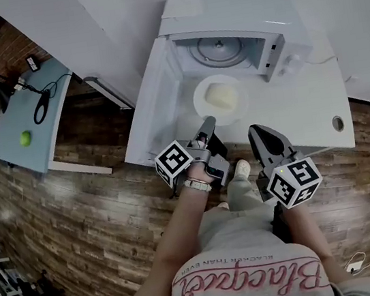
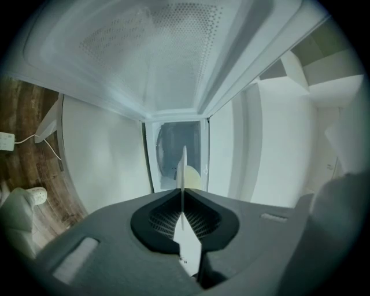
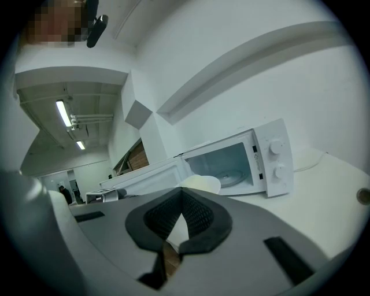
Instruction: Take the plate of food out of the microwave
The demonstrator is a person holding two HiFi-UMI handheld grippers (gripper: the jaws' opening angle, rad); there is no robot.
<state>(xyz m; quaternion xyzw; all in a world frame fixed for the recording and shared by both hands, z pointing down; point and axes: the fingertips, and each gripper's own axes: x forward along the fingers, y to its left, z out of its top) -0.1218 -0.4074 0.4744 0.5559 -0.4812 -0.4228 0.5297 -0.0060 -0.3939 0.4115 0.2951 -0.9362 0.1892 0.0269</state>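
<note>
Left gripper [image 1: 208,125] jaws are nearly together, pinched on the near rim of the plate [image 1: 198,98]; in the left gripper view the rim shows edge-on between the pads. Right gripper [image 1: 257,132] jaws are closed to a point with nothing in them. It hangs just beside the left one, short of the plate.

Biggest first: the white counter [image 1: 304,112] carries the microwave [image 1: 234,16]. Its door [image 1: 157,100] is swung wide to my left and the turntable [image 1: 218,49] is bare inside. The plate is out of the cavity, held over the counter right in front of the opening, with the pale food [image 1: 222,97] in its middle.

Risks, as I read it: I'm carrying the whole plate by one thin bite on the rim, so the far side wants to droop. If it tips, the food slides off toward the cavity. A smooth rim could also slip through the pads on any jerk. Swing left and the plate clips the door, which stands just beside it. With the right gripper idle, nothing backs the plate from below.

Around me: wooden floor [image 1: 78,215] below, and a blue table [image 1: 29,119] well off to the left with a green ball [image 1: 25,138] and a black cable. Neither is a concern. A small round hole [image 1: 338,123] sits near the counter's right edge. Nothing I can see stands between the plate and the counter on that side.
</note>
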